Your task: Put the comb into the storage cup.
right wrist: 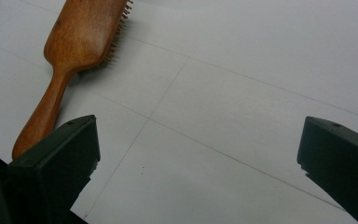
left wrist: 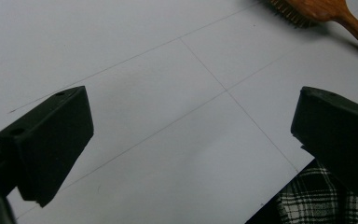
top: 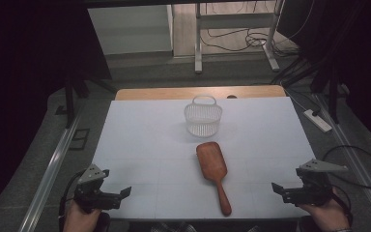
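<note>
Tongs [top: 125, 192] open; wooden hairbrush [top: 213, 167] bristles-down.

We see a reddish-brown wooden hairbrush [top: 213, 170], a translucent white ribbed basket [top: 203, 118], a pale grey-white table [top: 140, 145] with faint gridlines, black-and-white plaid cloth [left wrist: 307, 205], black grippers.

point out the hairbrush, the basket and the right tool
hairbrush [top: 211, 162], high view, on the wooden back of its head
basket [top: 203, 119], high view, on its white mesh wall
right tool [top: 276, 187], high view, between its open jaw tips
</note>
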Motion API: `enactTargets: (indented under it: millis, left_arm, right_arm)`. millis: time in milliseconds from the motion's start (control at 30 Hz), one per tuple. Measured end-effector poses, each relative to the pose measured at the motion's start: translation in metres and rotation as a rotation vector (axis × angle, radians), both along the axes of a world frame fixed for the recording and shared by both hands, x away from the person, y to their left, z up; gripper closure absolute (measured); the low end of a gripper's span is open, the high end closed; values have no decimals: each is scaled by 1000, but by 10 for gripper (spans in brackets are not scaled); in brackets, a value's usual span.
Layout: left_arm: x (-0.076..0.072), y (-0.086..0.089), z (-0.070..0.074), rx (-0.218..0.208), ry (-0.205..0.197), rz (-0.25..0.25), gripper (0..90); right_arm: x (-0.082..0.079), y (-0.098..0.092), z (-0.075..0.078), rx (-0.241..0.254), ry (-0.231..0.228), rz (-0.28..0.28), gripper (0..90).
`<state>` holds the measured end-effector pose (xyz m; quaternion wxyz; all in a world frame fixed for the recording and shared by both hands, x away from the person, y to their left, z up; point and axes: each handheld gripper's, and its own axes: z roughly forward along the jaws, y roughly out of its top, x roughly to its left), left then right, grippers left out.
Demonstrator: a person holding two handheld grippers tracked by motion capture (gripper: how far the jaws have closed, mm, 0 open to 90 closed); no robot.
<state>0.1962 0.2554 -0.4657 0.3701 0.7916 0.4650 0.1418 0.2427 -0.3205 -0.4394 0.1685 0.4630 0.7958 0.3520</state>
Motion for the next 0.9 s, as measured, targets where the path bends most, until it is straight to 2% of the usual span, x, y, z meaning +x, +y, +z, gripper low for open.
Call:
enactTargets:
  millis: [400, 667, 900]
  left_arm:
    - [0, 1, 0, -8, 4, 3, 3]
    - [1, 1, 0, -6, 5, 2, 4]
    - [1, 1, 0, -9, 6, 5, 4]
  right_arm:
    - [1, 1, 0, 0, 11, 16, 0]
    - [3, 5, 5, -6, -14, 44, 0]
    - [7, 7, 5, -1, -11, 69, 0]
